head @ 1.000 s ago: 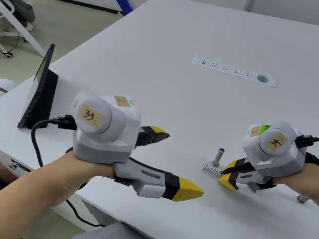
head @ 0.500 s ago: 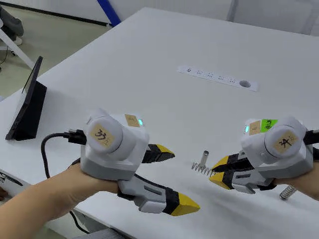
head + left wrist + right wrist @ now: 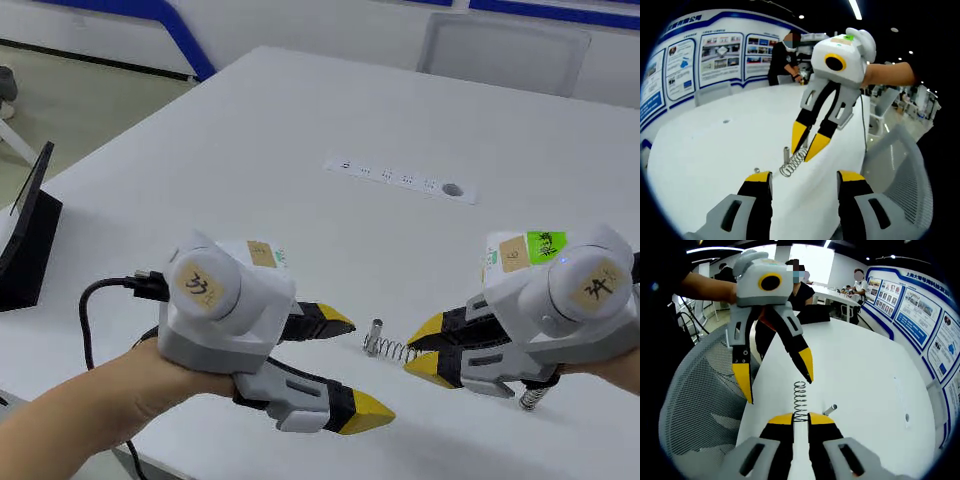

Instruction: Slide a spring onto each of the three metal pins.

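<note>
My right gripper (image 3: 422, 348) is shut on one end of a small coil spring (image 3: 388, 348), whose free end points toward my left gripper. A short metal pin (image 3: 375, 330) stands on the white table just behind the spring. My left gripper (image 3: 352, 366) is open and faces the spring from the left, with nothing between its jaws. In the right gripper view the spring (image 3: 800, 399) sticks out from my shut right gripper (image 3: 801, 419), with the pin (image 3: 829, 410) beside it. In the left gripper view the spring (image 3: 793, 163) hangs from the right gripper above my open left gripper (image 3: 805, 178), in front of the pin (image 3: 786, 150).
A second spring (image 3: 533, 397) sits on the table under my right hand. A white power strip (image 3: 400, 179) lies farther back on the white table (image 3: 250, 150). A black screen (image 3: 25, 240) stands at the left edge. A chair (image 3: 500, 50) is at the far side.
The head camera has tilted up and shifted. My left gripper's upper jaw has come nearer to the spring and pin. The right gripper stays shut on the spring.
</note>
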Demonstrator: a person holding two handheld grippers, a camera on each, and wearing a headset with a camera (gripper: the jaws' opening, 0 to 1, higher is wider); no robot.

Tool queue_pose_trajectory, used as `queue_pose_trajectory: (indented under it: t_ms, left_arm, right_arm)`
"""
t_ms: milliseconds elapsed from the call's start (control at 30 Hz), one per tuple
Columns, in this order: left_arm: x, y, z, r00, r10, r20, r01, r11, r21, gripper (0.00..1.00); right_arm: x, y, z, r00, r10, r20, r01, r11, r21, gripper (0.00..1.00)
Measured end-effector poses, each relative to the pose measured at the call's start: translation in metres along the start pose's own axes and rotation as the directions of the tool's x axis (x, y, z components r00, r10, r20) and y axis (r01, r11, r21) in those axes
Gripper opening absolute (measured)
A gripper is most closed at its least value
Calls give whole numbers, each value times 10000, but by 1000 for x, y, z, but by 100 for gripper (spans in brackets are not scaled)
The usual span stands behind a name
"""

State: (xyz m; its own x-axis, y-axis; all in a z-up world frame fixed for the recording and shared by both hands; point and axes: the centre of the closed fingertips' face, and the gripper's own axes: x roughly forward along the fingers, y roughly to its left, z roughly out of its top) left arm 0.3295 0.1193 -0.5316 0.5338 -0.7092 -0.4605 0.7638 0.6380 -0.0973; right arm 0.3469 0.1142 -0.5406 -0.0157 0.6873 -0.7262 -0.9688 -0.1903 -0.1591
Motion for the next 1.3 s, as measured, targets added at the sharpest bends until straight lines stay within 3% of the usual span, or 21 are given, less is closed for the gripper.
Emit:
queue_pose_trajectory:
  t_ms: [67,300,400,700,1033,1300]
  left_arm:
    - [2,-5,3,9998,-193,65,193,9998,23,45]
    - [7,-10,8,9995,-290,104,287,9993,245,38]
    - [8,-13,9,9990,-431,110,428,9985,329,28]
    - [7,-12,12,9995,-302,-17,303,9983,502,16]
    - [2,-18,13,9992,-395,27,387,9887,1445,11]
    - [-3,-21,20,9978,-611,245,565,9857,1586,10]
  right_arm:
    - [-4,4,1,10000,63,-11,-64,9997,-225,10]
    - [-14,15,2,9994,336,52,-331,9972,-669,11]
    - [-16,16,4,9993,366,80,-358,9957,-860,11]
    - [-18,23,8,9982,589,83,-575,9911,-1199,11]
    - [-21,27,12,9983,550,182,-518,9881,-1446,11]
    - [-24,24,13,9972,523,533,-455,9915,-1221,17]
